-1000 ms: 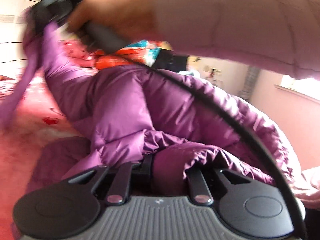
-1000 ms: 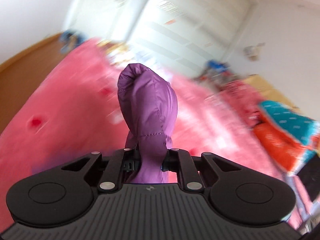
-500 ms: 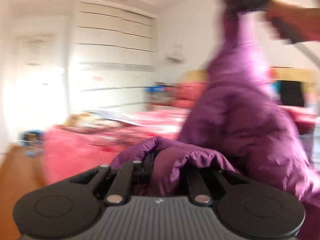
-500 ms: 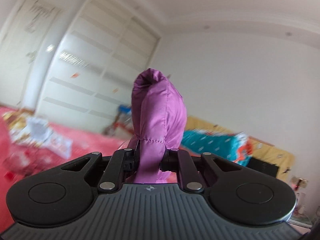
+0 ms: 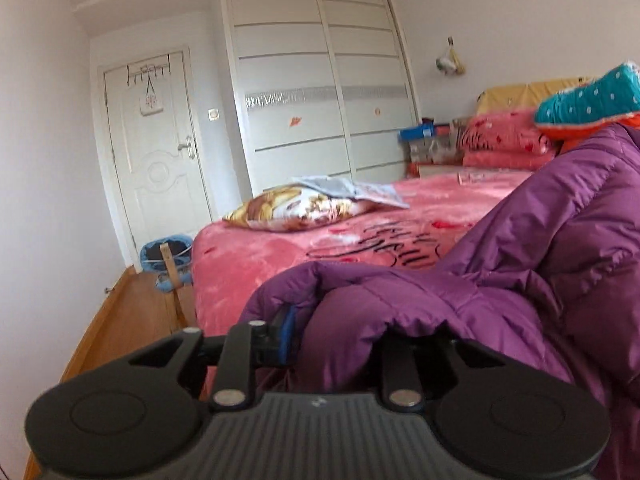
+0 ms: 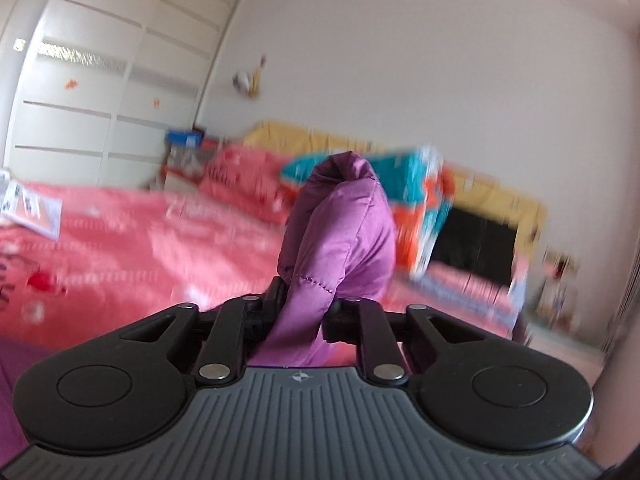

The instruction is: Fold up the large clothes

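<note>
Both grippers, left gripper [image 5: 336,336] and right gripper [image 6: 304,312], have just been easing apart, purple padded jacket [image 5: 540,264] between their fingers and spilling onto the bed [image 5: 280,252] ahead: probably releasing it.

We cannot see the left gripper [image 5: 340,340] fingertips: a fold of the purple puffer jacket [image 5: 540,272] drapes over them, and only the blue edge of one finger [image 5: 285,334] shows. The jacket runs off the right edge. In the right wrist view, the right gripper [image 6: 304,312] fingertips are buried in the jacket's bunched fabric; whether they press it we cannot tell. The pink bed cover [image 6: 140,240] and teal quilt [image 6: 408,176] are smeared.
</note>
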`<action>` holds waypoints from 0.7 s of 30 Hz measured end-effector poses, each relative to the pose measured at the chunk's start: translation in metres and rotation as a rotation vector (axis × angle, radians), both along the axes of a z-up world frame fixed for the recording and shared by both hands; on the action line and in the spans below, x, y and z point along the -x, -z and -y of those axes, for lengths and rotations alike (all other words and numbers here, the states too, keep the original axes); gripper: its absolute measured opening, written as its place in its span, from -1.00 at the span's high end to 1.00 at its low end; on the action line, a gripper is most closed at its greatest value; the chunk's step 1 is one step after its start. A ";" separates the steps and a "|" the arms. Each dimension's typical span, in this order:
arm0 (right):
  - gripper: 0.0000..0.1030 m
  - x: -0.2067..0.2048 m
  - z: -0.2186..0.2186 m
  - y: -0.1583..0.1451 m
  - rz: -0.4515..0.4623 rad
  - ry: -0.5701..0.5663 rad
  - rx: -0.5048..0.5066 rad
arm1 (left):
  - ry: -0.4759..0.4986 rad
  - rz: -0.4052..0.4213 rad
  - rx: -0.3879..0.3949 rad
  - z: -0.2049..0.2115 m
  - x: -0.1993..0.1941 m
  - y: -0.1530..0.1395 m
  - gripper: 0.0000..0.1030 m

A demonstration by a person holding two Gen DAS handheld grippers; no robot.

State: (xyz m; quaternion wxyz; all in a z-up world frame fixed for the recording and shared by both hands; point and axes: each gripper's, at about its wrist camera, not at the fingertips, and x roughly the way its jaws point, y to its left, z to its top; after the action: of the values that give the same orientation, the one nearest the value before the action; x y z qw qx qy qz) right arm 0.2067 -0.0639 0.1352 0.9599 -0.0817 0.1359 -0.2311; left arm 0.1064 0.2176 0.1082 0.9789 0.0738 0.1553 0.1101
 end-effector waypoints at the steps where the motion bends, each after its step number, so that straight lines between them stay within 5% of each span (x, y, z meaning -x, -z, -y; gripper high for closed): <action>1: 0.13 0.003 0.002 0.008 -0.012 0.001 -0.018 | -0.009 -0.001 0.003 -0.007 0.010 0.000 0.28; 2: -0.15 0.007 0.003 0.016 -0.021 0.002 -0.029 | -0.020 -0.004 0.011 -0.011 0.010 -0.001 0.07; 5: -0.54 0.008 0.002 0.027 -0.042 -0.010 -0.037 | -0.048 -0.017 0.042 -0.030 0.022 0.000 -0.35; 8: -0.97 0.019 -0.001 0.028 -0.049 -0.026 -0.063 | -0.065 -0.024 0.029 -0.035 0.029 0.000 -0.53; 19: -1.00 0.067 0.036 0.000 -0.029 -0.050 -0.190 | -0.110 -0.020 -0.113 -0.050 0.054 -0.015 -0.79; 21: -1.00 0.083 0.039 0.005 -0.017 -0.058 -0.208 | -0.103 -0.072 -0.129 -0.051 0.053 -0.016 -0.84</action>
State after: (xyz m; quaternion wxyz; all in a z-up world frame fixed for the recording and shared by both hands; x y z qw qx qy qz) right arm 0.1236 -0.1024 0.1303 0.9682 0.0124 0.1651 -0.1874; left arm 0.0533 0.2685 0.1238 0.9590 0.1324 0.1866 0.1674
